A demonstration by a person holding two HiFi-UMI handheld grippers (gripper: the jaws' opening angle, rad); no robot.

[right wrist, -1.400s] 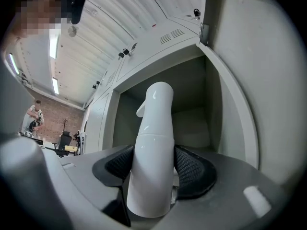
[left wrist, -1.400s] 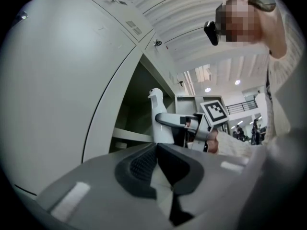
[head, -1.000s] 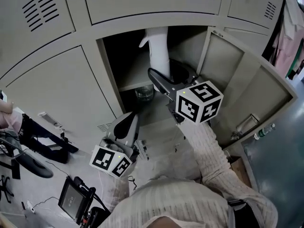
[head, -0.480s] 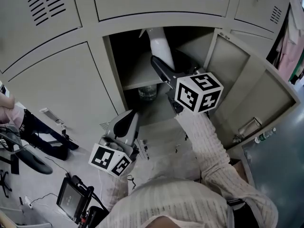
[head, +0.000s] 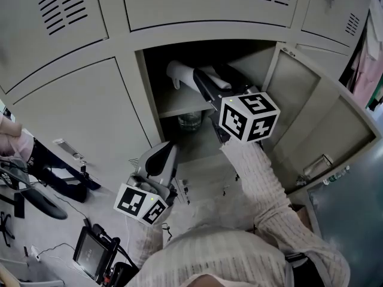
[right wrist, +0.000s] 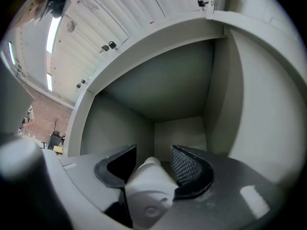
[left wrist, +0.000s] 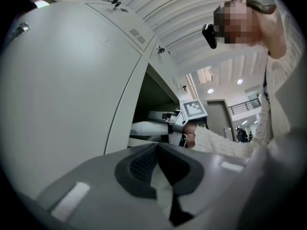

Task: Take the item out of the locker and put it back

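Left claw (left wrist: 156,147) sits closed and empty, low before the shut locker door (head: 78,118); white bottle (head: 182,73) lies sideways above the open locker's (head: 311,109) upper shelf (head: 173,100), gripped by right claw (right wrist: 153,153), whose jaws have just been closing.

White item (head: 179,73), pale grey locker (head: 78,109), black-and-white square-marked cube (head: 248,117), cream ribbed knit sleeve (head: 254,172)

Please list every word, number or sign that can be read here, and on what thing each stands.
None can be read.
Marker cube on the right tongs: square patterns only, no letters.
Marker cube on the left tongs: the same.
Bottle label: too small to read.
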